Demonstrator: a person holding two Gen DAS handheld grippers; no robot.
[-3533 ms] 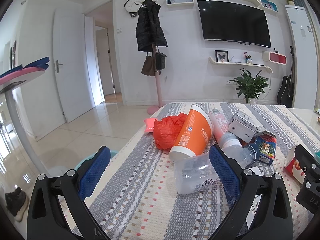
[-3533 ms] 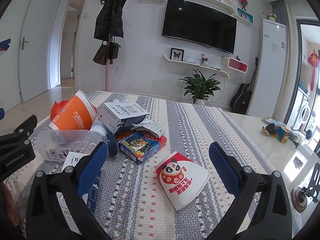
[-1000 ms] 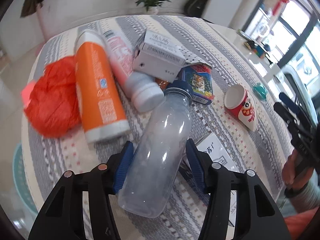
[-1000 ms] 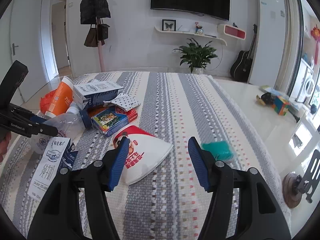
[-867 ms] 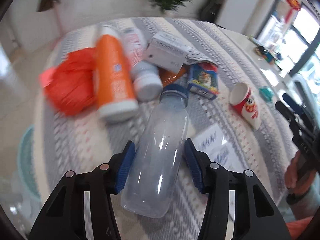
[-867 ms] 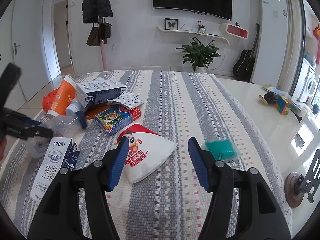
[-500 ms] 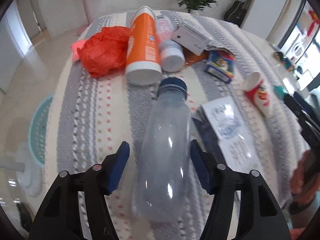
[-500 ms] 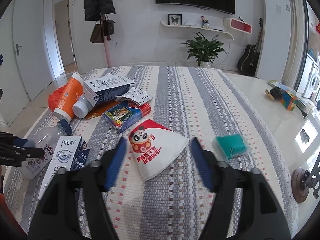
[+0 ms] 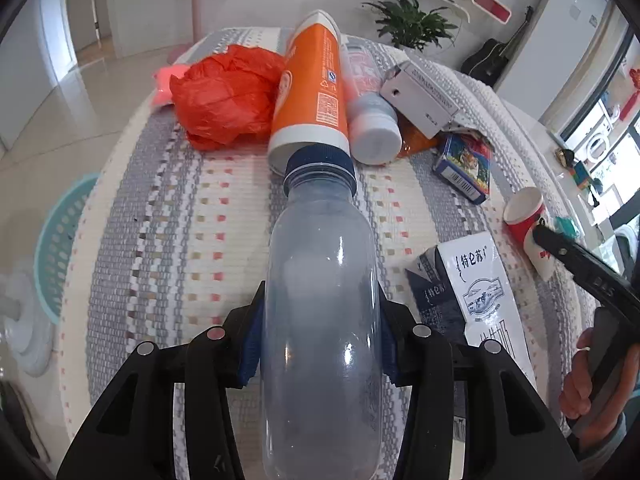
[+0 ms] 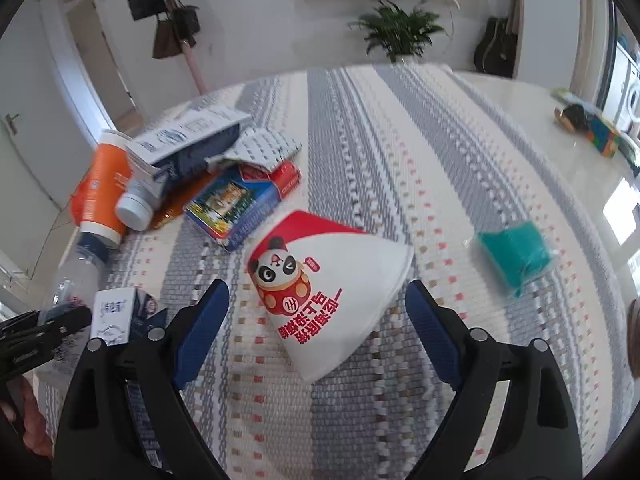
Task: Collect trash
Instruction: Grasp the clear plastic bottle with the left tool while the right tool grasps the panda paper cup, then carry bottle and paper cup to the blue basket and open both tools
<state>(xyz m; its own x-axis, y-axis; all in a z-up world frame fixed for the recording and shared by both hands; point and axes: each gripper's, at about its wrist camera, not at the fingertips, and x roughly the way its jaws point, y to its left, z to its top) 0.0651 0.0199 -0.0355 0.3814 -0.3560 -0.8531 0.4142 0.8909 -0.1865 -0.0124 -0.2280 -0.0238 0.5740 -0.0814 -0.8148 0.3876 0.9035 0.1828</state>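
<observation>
A clear plastic bottle (image 9: pixel 322 248) with a blue cap lies lengthwise between the blue pads of my left gripper (image 9: pixel 320 336). The jaws are closing and the pads press on its sides. It is lifted above the striped tablecloth (image 9: pixel 180 208). A flattened paper cup (image 10: pixel 344 256) with a panda print lies on the cloth between the spread fingers of my right gripper (image 10: pixel 316 292). Those jaws are opening and the pads stand clear of the cup. In the left wrist view the cup (image 9: pixel 524 216) shows at the right, behind the right gripper's finger.
An orange tube (image 9: pixel 316 92), a red plastic bag (image 9: pixel 224 96), a white bottle (image 9: pixel 372 120), a grey carton (image 9: pixel 420 96), a card box (image 9: pixel 464 160) and a milk carton (image 9: pixel 480 280) lie on the cloth. A teal basket (image 9: pixel 60 248) stands on the floor at the left. A teal packet (image 10: pixel 516 256) lies right of the cup.
The left gripper has carried the bottle toward the table's left side, its cap now near the orange tube. The right gripper has spread wider and sunk closer over the paper cup.
</observation>
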